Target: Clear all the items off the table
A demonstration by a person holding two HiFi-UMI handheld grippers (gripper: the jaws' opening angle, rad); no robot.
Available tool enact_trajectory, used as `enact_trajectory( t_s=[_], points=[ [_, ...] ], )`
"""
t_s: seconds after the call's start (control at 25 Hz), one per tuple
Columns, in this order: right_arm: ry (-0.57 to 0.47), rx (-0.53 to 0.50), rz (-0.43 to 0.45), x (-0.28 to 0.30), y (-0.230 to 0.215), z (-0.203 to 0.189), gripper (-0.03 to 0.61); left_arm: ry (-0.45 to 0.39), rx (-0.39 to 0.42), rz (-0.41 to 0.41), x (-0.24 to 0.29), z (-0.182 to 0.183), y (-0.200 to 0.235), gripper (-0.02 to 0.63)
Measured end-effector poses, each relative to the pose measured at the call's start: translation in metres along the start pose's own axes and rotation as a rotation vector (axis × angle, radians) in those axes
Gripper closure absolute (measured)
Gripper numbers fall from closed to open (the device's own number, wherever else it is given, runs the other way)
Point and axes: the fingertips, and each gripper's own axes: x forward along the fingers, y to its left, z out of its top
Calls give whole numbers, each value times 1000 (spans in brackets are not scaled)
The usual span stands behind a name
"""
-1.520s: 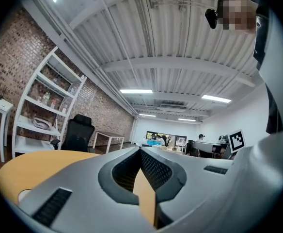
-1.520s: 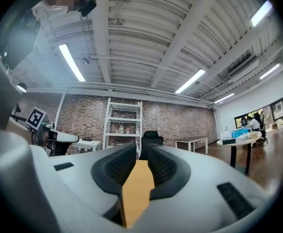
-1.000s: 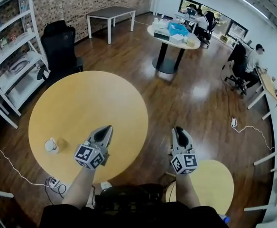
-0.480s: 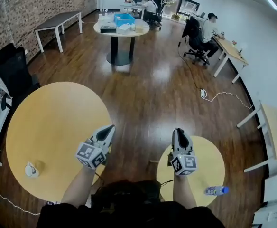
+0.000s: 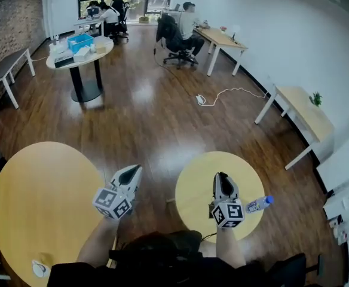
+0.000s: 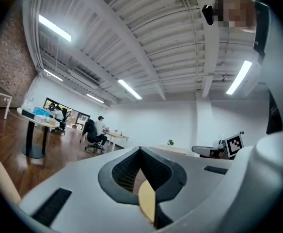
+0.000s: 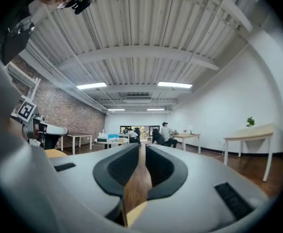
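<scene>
Yellow small table [image 5: 193, 187] bears a clear bottle [image 5: 259, 204] lying near its edge, beside the right tool [image 5: 222, 178]; that tool's jaws have just been closing to an empty slit; left tool [image 5: 134, 171] is pressed together; spread the right jaws first, then grip the bottle mid-body.

A plastic bottle [image 5: 258, 204] lies on the small round table [image 5: 192, 187], a white cup [image 5: 40, 269] on the larger round table [image 5: 43, 202].
</scene>
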Motion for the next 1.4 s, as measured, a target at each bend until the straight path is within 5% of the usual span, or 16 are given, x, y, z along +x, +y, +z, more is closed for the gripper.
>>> enact_trajectory(
  t_s=[0.24, 0.52, 1.16, 1.4],
  points=[
    [88, -77, -210, -80, -49, -18, 531, 36, -57, -142, 25, -24, -30, 612],
    [84, -46, -425, -161, -83, -22, 531, 56, -118, -259, 38, -45, -65, 612],
    [-3, -2, -538, -215, -212, -19, 529, 100, -56, -367, 127, -68, -181, 612],
    [21, 14, -543, -204, -251, -27, 411, 129, -58, -413, 170, -84, -208, 612]
  ],
)
